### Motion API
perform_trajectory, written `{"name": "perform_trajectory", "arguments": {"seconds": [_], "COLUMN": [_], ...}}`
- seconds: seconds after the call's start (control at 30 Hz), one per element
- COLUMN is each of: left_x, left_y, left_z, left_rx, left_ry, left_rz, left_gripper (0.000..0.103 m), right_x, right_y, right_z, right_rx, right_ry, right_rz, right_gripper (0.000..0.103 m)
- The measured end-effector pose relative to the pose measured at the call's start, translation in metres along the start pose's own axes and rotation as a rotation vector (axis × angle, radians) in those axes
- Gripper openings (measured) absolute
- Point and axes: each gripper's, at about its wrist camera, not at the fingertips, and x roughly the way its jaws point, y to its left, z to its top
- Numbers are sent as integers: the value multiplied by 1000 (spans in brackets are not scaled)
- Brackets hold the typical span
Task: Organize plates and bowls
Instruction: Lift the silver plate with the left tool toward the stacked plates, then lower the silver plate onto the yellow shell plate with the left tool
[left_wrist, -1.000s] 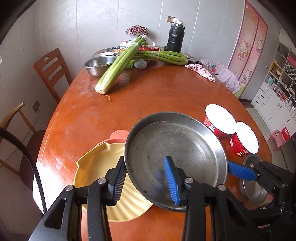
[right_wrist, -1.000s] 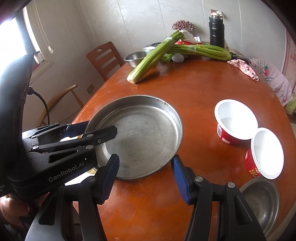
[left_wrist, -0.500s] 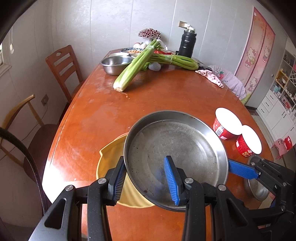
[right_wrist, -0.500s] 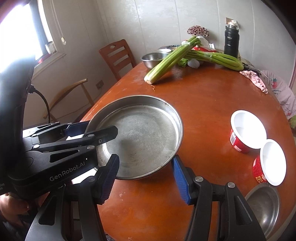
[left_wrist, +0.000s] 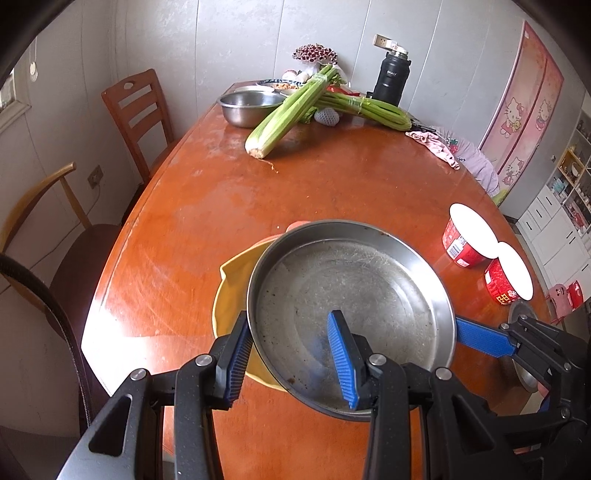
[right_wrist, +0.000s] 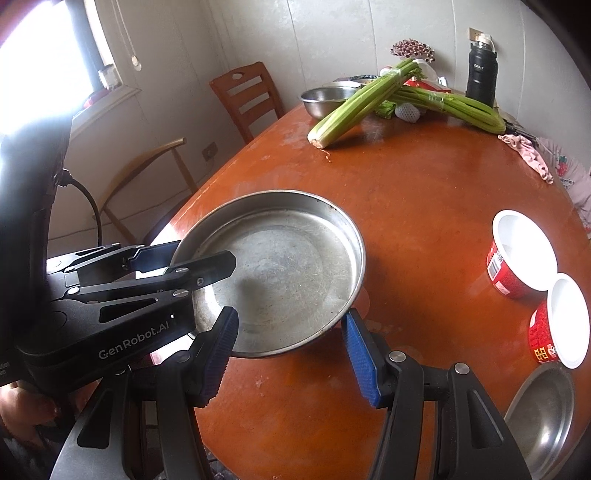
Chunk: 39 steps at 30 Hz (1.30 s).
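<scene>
A wide steel plate (left_wrist: 351, 288) hangs tilted above the table. My left gripper (left_wrist: 290, 363) is shut on its near rim, one finger outside the wall and one inside. The plate overlaps a yellow plate (left_wrist: 231, 295) lying on the table, and a pink edge (left_wrist: 298, 223) shows behind it. In the right wrist view the steel plate (right_wrist: 288, 266) has its near rim between the fingers of my right gripper (right_wrist: 290, 350), which stands open; I see no pad pressing on it. Two red cups (right_wrist: 517, 258) and a small steel bowl (right_wrist: 535, 424) sit to the right.
Celery bunches (left_wrist: 288, 110), a steel bowl (left_wrist: 251, 105), a black flask (left_wrist: 391, 79) and a pink cloth (left_wrist: 432, 142) occupy the far end of the round wooden table (left_wrist: 332, 184). Wooden chairs (left_wrist: 136, 110) stand along the left edge.
Both grippers have moved left together with the steel plate, which now covers more of the yellow plate. The grip on the plate looks the same.
</scene>
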Motion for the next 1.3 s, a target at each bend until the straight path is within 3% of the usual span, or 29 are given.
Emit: {"name": "perform_trajectory", "arguments": {"seconds": [1.3], "left_x": [46], "left_y": [14], "left_z": [7], "left_rx": [-31], "left_ry": [74], "left_rz": [35], "left_gripper": [41], "right_x": [48], "right_y": [-12], "right_z": [5], "right_rx": [18], "right_ry": [75], "right_rz": [24], "right_gripper": [61]}}
